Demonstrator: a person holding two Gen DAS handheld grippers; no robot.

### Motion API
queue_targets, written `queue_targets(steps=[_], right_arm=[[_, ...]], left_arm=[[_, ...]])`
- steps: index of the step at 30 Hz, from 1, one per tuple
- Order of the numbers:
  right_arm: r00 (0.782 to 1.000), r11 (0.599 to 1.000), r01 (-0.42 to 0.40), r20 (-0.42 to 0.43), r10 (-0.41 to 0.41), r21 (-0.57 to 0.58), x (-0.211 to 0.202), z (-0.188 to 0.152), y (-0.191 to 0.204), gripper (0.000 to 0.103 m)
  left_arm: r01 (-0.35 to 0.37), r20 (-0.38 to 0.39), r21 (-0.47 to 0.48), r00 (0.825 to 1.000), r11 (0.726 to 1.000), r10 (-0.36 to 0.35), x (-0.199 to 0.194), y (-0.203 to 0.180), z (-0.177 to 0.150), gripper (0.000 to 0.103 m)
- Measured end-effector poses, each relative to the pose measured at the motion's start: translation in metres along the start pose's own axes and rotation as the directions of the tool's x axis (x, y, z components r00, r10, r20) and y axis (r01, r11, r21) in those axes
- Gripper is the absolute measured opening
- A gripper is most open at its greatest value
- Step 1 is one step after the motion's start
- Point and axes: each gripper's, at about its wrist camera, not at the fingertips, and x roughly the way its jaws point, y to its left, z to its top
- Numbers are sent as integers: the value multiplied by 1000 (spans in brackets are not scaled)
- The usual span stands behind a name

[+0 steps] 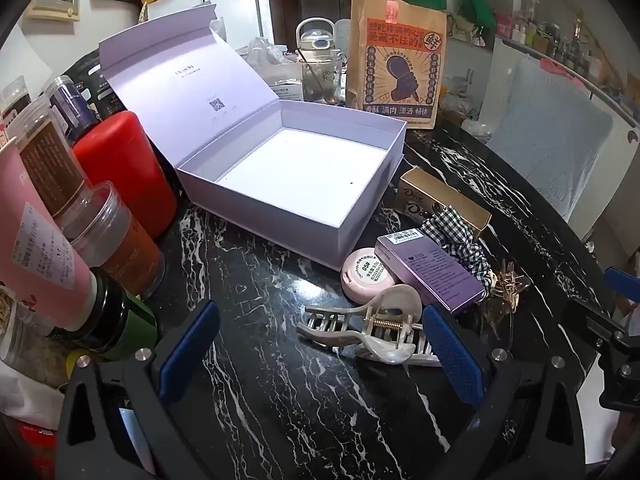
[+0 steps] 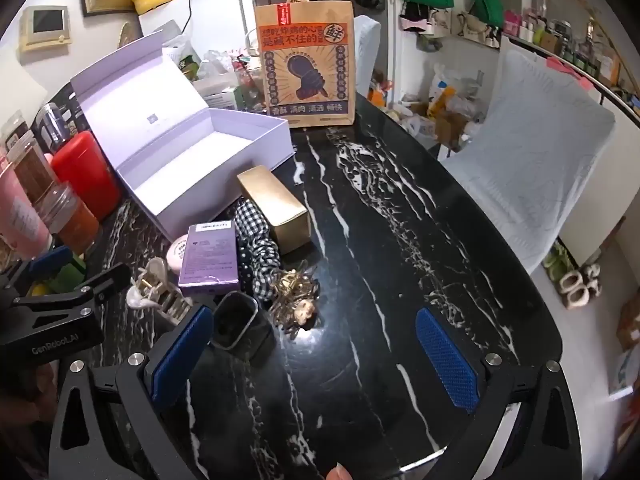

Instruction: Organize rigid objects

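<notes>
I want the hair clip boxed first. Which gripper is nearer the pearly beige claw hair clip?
Left. The left gripper is open right before the pearly beige claw hair clip, its right finger beside it. The right gripper, also open, has the clip off to its left.

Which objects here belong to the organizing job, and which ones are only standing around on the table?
Belong to the job:
open white box
hair claw clip
purple carton
pink round compact
gold box
checkered scrunchie
left tongs, right tongs, both open

Just standing around:
paper bag
red canister
spice jars
</notes>
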Motion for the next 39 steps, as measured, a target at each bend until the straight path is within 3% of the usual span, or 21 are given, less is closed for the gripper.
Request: queue_targets(steps=[39], right_arm=[[1000, 1000, -15, 7, 15, -8, 4, 3, 3, 103]], left_arm=[[27, 9, -19, 1000, 999, -27, -2, 2, -2, 103]])
